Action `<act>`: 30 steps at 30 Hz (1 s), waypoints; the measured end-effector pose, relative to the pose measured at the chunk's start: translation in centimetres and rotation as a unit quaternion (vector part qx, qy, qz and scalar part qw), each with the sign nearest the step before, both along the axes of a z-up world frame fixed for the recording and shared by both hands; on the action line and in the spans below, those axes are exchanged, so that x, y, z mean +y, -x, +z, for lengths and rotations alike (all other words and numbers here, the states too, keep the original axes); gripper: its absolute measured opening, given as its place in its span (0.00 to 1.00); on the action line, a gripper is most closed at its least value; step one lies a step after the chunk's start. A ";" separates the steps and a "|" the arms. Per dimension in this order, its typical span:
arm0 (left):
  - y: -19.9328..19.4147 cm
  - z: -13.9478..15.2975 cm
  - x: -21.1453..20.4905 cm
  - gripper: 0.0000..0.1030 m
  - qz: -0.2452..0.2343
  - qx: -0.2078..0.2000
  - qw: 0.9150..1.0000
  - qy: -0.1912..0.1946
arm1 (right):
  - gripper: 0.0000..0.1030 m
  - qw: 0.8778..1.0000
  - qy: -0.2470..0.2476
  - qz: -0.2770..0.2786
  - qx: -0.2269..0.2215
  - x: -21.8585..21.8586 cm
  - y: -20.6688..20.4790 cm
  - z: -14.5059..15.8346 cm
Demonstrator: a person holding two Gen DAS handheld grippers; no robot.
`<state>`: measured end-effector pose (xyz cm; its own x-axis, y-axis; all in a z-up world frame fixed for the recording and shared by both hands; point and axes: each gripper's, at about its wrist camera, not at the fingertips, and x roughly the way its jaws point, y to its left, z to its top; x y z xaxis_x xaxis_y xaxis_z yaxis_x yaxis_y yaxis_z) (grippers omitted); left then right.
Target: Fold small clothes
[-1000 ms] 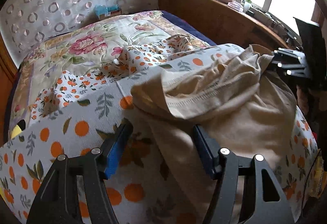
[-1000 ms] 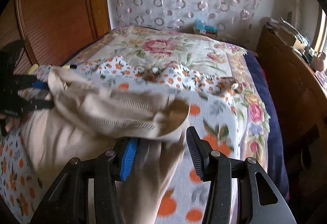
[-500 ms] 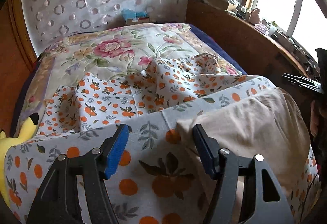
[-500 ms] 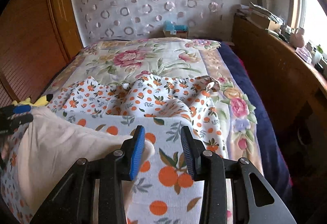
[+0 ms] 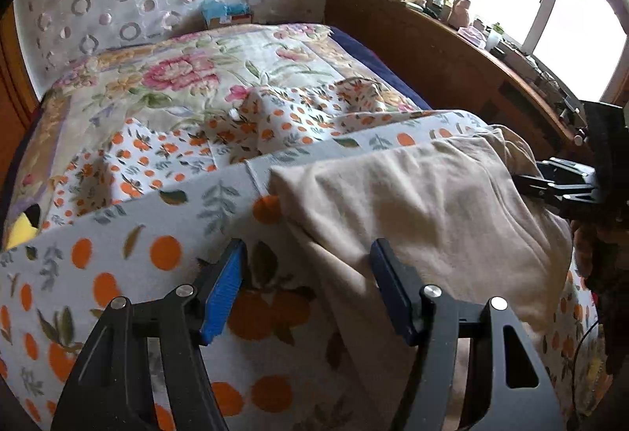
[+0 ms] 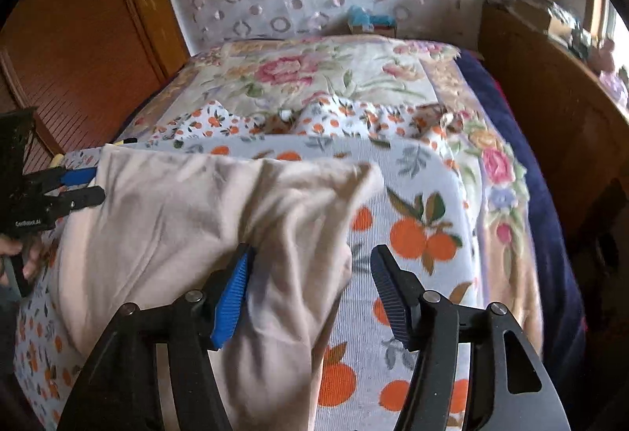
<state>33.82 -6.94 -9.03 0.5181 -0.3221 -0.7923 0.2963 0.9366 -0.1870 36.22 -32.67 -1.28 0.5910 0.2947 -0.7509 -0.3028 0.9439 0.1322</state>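
The beige garment (image 6: pixel 188 226) lies on the orange-print blanket (image 5: pixel 129 234), its edge between the left gripper (image 5: pixel 306 285)'s parted, unclamped jaws, while at three o'clock the right gripper (image 6: pixel 310 289)'s jaws, just opening, stand apart around a loose fold.

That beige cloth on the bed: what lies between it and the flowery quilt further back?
A crumpled white fabric with small orange prints lies between the beige garment and the floral quilt, clearest in the left wrist view.
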 end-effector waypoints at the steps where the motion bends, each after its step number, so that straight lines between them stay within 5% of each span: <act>1: 0.0 0.1 -0.1 0.64 0.001 -0.005 1.000 -0.001 | 0.61 1.000 -0.001 0.000 0.001 0.0 -0.2 0.1; 12: -0.1 0.1 -0.8 0.60 -0.009 -0.008 1.000 0.009 | 0.61 0.999 0.007 0.036 -0.001 1.5 -1.0 -0.5; 20: 0.0 0.0 -1.5 0.60 -0.011 -0.013 1.000 -0.003 | 0.37 0.998 -0.001 0.067 -0.005 1.6 -0.8 -1.0; 25: 0.0 0.0 -2.0 0.33 -0.024 -0.009 1.000 0.004 | 0.21 0.997 -0.008 0.080 -0.009 1.6 -0.6 -1.1; 27: 0.0 0.0 -2.0 0.13 -0.032 0.000 0.999 0.023 | 0.18 0.997 -0.012 0.074 -0.013 1.5 -0.5 -1.1; 30: 0.7 0.8 -1.9 0.11 -0.035 -0.012 0.999 0.030 | 0.16 0.997 -0.009 0.068 -0.037 1.7 0.2 -0.7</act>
<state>33.08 -8.86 -8.24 0.5116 -0.4053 -0.7577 0.3659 0.9006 -0.2347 36.02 -31.01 -1.96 0.5975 0.3898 -0.7008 -0.4378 0.8907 0.1222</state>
